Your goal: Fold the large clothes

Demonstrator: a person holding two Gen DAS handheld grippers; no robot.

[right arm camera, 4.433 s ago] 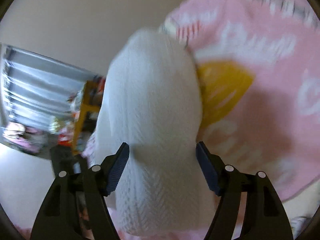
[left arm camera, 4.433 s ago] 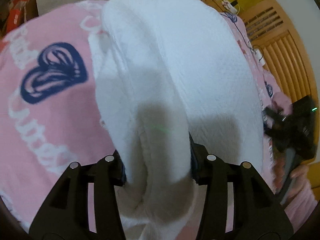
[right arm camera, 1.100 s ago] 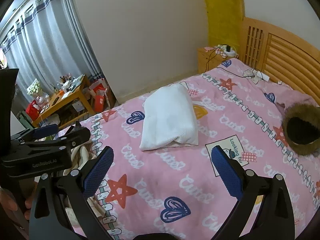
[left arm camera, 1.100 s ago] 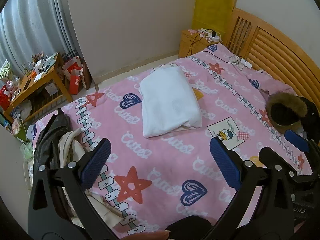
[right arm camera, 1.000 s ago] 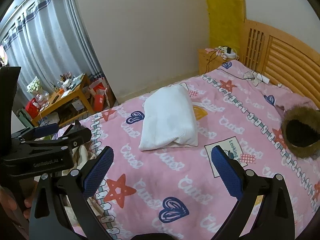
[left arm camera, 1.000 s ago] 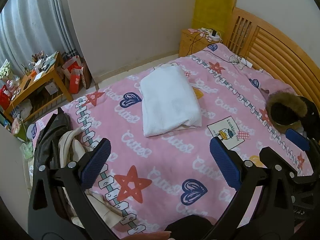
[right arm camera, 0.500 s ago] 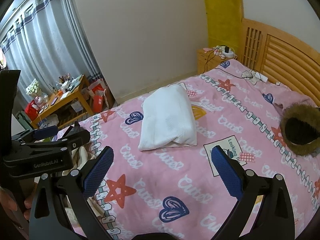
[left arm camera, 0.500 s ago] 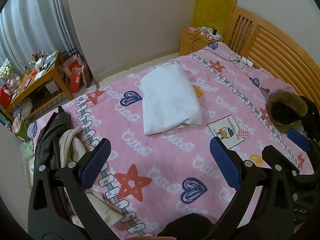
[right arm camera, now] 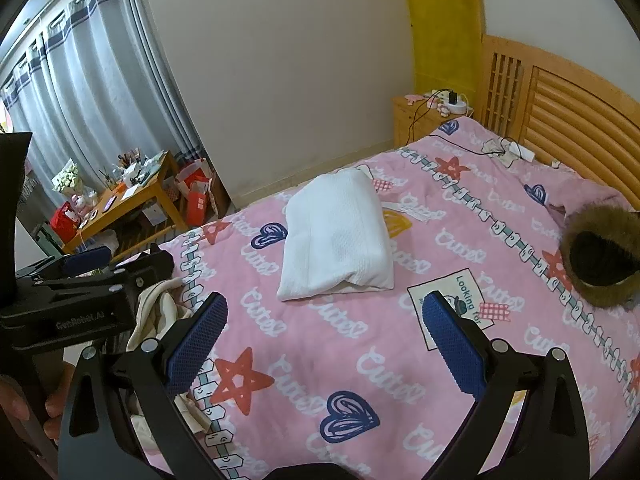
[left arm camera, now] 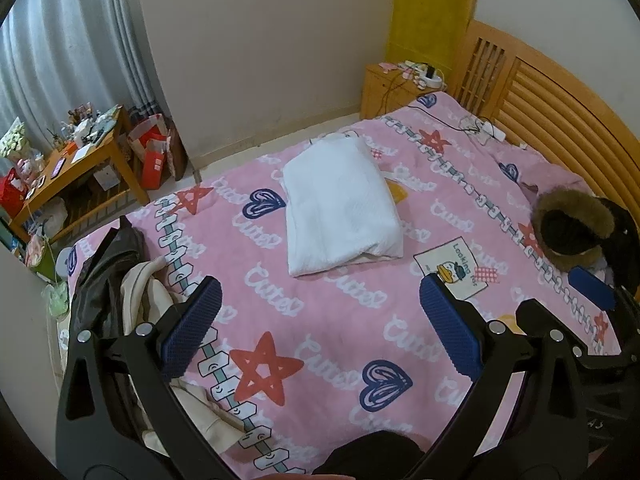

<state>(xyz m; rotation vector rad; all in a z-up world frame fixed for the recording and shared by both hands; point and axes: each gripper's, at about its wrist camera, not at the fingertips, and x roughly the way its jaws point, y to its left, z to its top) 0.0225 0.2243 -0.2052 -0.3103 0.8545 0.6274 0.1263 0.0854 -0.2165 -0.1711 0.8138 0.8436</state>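
A white garment [left arm camera: 340, 204] lies folded into a thick rectangle on the far half of the pink bedspread [left arm camera: 320, 320]; it also shows in the right wrist view [right arm camera: 336, 232]. My left gripper [left arm camera: 320, 328] is open and empty, held high above the near part of the bed, well back from the garment. My right gripper [right arm camera: 324, 336] is open and empty too, at about the same height. The left gripper's body [right arm camera: 72, 296] shows at the left of the right wrist view.
A heap of dark and cream clothes [left arm camera: 120, 288] lies on the bed's near left corner. A black coat with a fur hood [left arm camera: 576, 228] lies at the right by the wooden headboard [left arm camera: 560, 112]. A cluttered low table [left arm camera: 68, 168] and a nightstand [left arm camera: 400, 84] stand beyond the bed.
Both grippers have let go of the white garment, opened wide and pulled back high above the bed. Over the last second they have hardly moved.
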